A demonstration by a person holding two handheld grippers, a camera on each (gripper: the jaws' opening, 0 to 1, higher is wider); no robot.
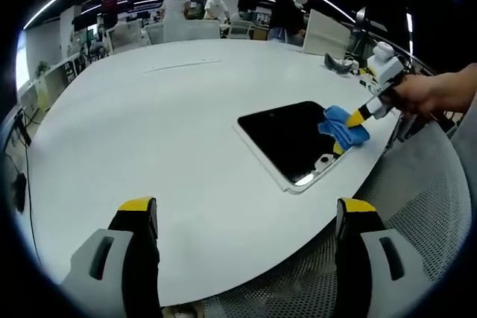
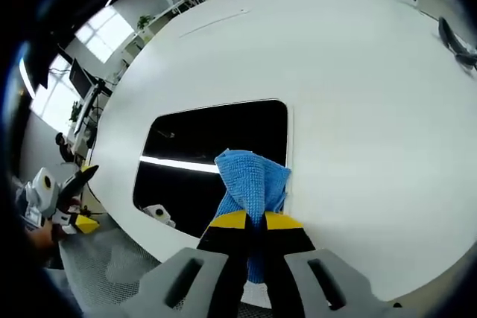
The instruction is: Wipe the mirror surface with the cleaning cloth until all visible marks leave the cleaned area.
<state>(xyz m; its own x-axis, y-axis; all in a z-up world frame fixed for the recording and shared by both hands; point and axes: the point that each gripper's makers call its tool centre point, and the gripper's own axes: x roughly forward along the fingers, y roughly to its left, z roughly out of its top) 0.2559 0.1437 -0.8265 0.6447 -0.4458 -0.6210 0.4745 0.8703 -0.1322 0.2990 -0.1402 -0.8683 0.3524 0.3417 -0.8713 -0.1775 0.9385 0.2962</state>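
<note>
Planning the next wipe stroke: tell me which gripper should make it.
Right. The right gripper is shut on the blue cloth, which rests on the mirror near its edge. The left gripper hangs open over the white table, apart from the mirror.

Left gripper held over near edge of white table, jaws spread, nothing between. Mirror laid flat near right edge. Blue cloth pressed on mirror's right corner by right gripper, gripped by hand.
</note>
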